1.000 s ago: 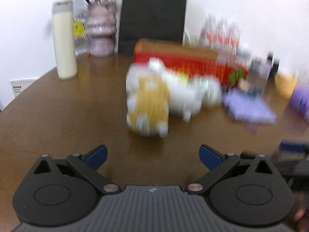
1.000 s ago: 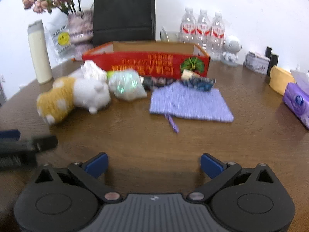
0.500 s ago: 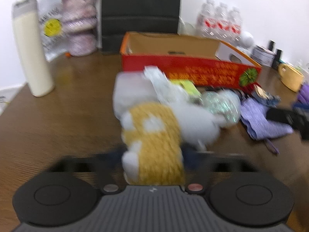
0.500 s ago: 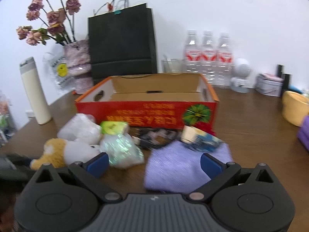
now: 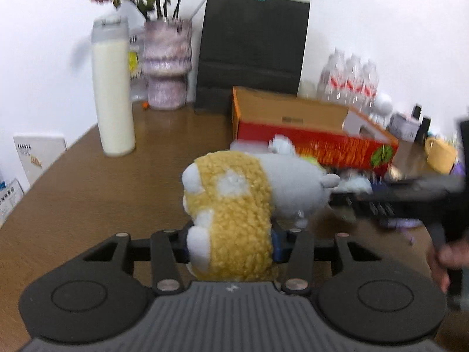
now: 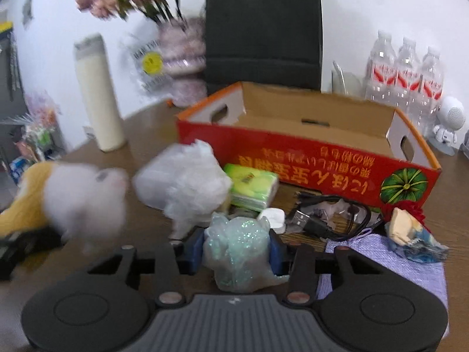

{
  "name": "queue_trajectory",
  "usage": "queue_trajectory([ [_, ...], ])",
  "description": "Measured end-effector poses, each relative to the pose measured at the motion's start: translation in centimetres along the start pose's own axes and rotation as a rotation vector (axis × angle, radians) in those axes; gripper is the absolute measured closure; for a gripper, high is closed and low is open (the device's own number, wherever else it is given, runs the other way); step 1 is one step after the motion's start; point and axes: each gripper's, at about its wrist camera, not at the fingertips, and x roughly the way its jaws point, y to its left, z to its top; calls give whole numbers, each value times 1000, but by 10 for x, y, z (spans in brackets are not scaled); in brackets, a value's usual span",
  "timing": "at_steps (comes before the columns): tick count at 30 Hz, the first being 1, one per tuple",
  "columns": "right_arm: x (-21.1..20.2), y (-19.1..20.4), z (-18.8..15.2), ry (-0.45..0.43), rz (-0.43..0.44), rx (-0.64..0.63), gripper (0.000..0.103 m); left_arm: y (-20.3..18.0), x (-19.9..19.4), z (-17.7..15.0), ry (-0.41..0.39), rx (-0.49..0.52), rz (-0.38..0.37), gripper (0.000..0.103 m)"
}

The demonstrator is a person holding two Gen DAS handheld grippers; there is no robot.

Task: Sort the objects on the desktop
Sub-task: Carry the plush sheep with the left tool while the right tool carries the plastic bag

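Left wrist view: left gripper (image 5: 230, 245) pinches the yellow-and-white plush toy (image 5: 234, 205); right gripper (image 6: 236, 250), jaws just closed, clamps the glittery plastic bag (image 6: 239, 252) mid-tabletop. Next, probably carrying both into the red cardboard box (image 6: 307, 158).

2 wrist views, shared red box (image 5: 316, 146)

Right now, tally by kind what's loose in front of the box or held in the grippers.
Plush toy: 1
Plastic bags: 2
Tissue pack: 1
USB cable: 1
Purple cloth: 1
Blue-and-tan wrapped item: 1
Total: 7
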Motion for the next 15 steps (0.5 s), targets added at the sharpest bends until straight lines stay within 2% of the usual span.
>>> queue_trajectory([
  [4, -49, -10, 8, -91, -27, 16, 61, -11, 11, 34, -69, -11, -70, 56],
  [6, -71, -25, 18, -138, -51, 50, 60, -20, 25, 53, -100, -4, -75, 55],
  [10, -84, -65, 67, -224, -153, 41, 56, -42, 81, 120, -150, 33, -96, 55],
  [13, -70, -105, 114, -237, -204, 44, 56, -57, 145, 170, -121, 78, -30, 55],
  [15, -48, -133, 141, -206, -191, 41, 56, -62, 186, 190, -53, 100, -40, 55],
])
